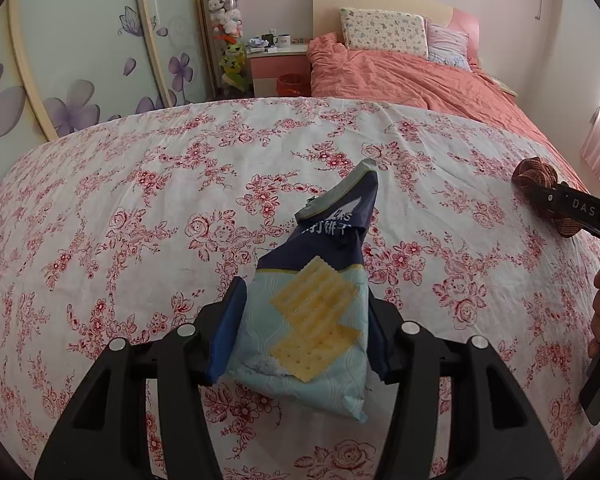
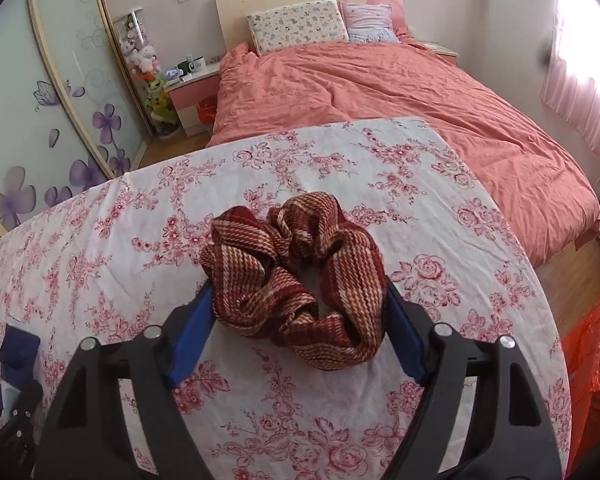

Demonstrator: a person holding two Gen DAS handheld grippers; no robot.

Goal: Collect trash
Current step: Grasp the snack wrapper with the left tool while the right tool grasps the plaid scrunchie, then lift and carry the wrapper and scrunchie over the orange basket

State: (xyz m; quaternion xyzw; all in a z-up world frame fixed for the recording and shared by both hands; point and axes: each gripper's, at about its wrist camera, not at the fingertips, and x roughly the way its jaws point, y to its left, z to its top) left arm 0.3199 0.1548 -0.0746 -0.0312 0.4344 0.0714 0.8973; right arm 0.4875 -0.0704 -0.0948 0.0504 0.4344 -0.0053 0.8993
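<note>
A bench (image 1: 148, 184) draped in a white cloth with red roses fills the foreground, with a bed (image 2: 380, 92) under a salmon quilt behind it. An orange plastic bag (image 2: 592, 360) hangs off the bench's right edge in the right wrist view. The left claw (image 1: 304, 320) pinches a blue cracker wrapper (image 1: 320, 304) between its blue pads, the wrapper standing up above the cloth. The right claw (image 2: 300, 320) is spread around a red-and-tan plaid scrunchie (image 2: 300, 276) lying on the cloth; both pads sit right against its sides, though whether they press it I cannot tell.
</note>
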